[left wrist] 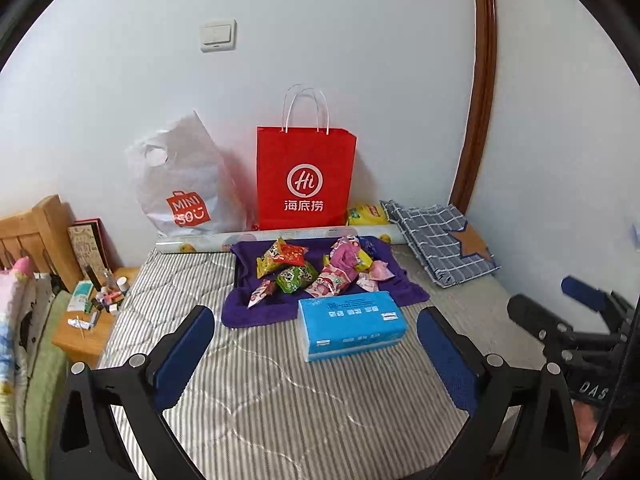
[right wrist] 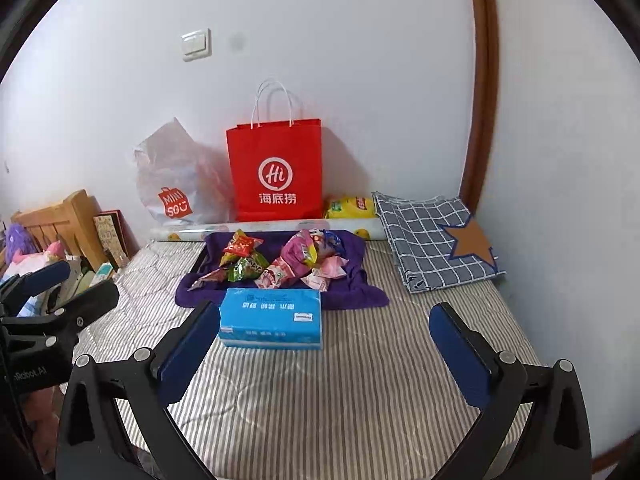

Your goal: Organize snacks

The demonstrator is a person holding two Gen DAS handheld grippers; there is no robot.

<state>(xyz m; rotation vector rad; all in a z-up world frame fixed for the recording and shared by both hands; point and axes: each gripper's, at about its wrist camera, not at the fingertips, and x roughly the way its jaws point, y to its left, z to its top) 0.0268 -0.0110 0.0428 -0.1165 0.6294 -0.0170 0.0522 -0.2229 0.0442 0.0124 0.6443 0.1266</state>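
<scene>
A heap of snack packets (left wrist: 316, 268) (right wrist: 280, 262) lies on a purple cloth (left wrist: 256, 308) (right wrist: 352, 294) toward the back of a striped mattress. A blue tissue pack (left wrist: 350, 324) (right wrist: 271, 318) lies just in front of the cloth. My left gripper (left wrist: 316, 322) is open and empty, held above the mattress short of the tissue pack. My right gripper (right wrist: 326, 318) is open and empty, with its left finger beside the tissue pack. Each gripper also shows at the edge of the other's view, the right one (left wrist: 560, 312) and the left one (right wrist: 72, 284).
A red paper bag (left wrist: 306, 178) (right wrist: 276, 170) and a white Miniso plastic bag (left wrist: 182, 184) (right wrist: 176, 184) stand against the back wall. A rolled sheet (left wrist: 280, 238), a yellow packet (left wrist: 366, 214) and a folded checked cloth (left wrist: 440, 240) (right wrist: 432, 236) lie nearby. A cluttered nightstand (left wrist: 88, 320) is left.
</scene>
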